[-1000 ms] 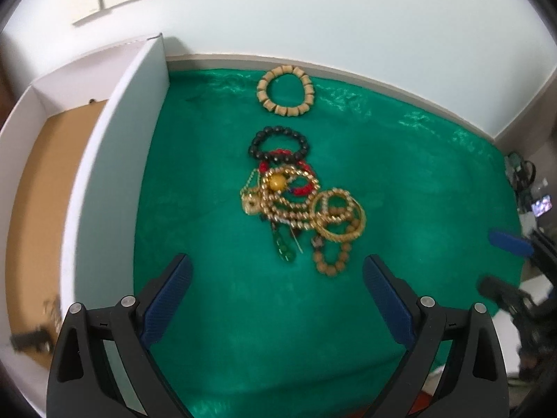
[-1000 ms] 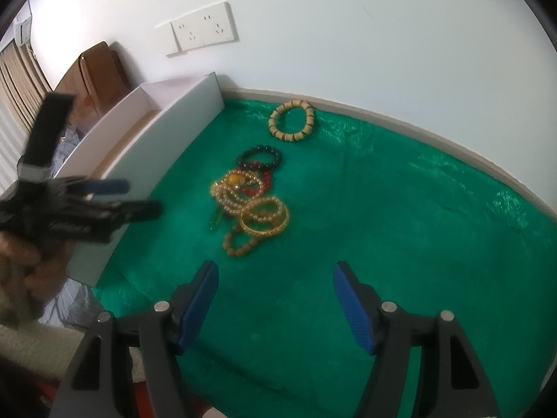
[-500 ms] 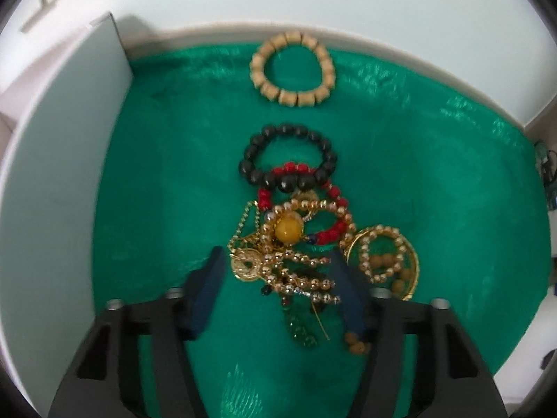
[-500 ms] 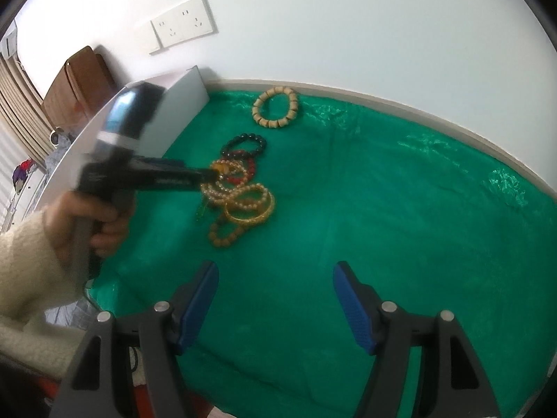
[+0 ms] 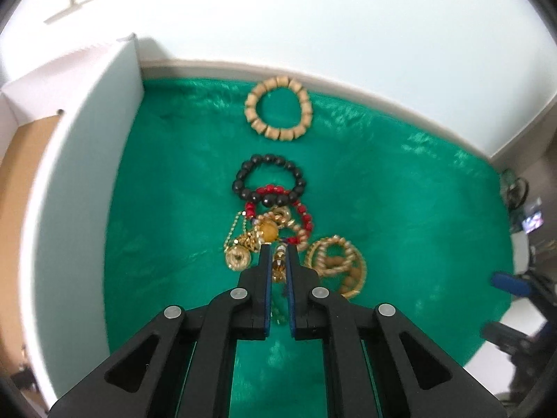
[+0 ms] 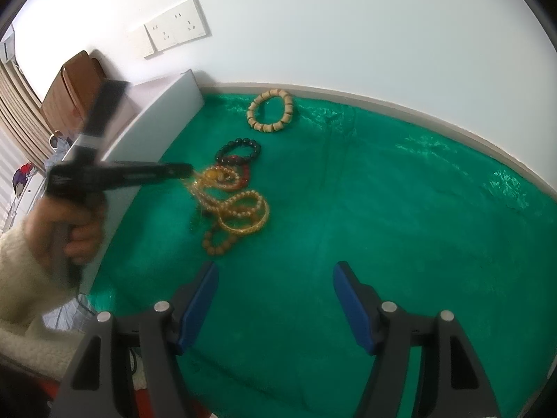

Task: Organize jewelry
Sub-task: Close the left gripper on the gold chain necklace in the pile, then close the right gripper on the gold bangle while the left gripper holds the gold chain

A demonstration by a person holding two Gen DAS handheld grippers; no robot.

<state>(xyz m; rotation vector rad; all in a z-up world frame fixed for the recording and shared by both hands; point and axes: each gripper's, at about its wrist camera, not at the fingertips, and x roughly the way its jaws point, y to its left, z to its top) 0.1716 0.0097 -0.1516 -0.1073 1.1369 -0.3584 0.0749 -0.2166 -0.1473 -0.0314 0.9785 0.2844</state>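
Note:
A tangled pile of jewelry lies on the green cloth (image 5: 400, 209). It holds a gold bead strand with an amber bead (image 5: 268, 232), a red bead bracelet (image 5: 307, 220), a gold pendant (image 5: 237, 259) and a gold bangle (image 5: 358, 271). Behind the pile lie a black bead bracelet (image 5: 269, 181) and, apart, a tan wooden bracelet (image 5: 278, 111). My left gripper (image 5: 278, 249) is shut on the gold bead strand at the pile's near edge. In the right wrist view the left gripper (image 6: 186, 170) holds the strand (image 6: 209, 188) taut. My right gripper (image 6: 275, 299) is open over bare cloth.
A white open box (image 5: 87, 174) with a brown floor stands along the cloth's left side, its wall close to the pile. The wall (image 6: 348, 17) with sockets runs behind the cloth. A hand in a cream sleeve (image 6: 21, 278) holds the left gripper.
The left gripper came forward to the pile and its jaws closed from wide open onto the gold bead strand. The right gripper kept still and open.

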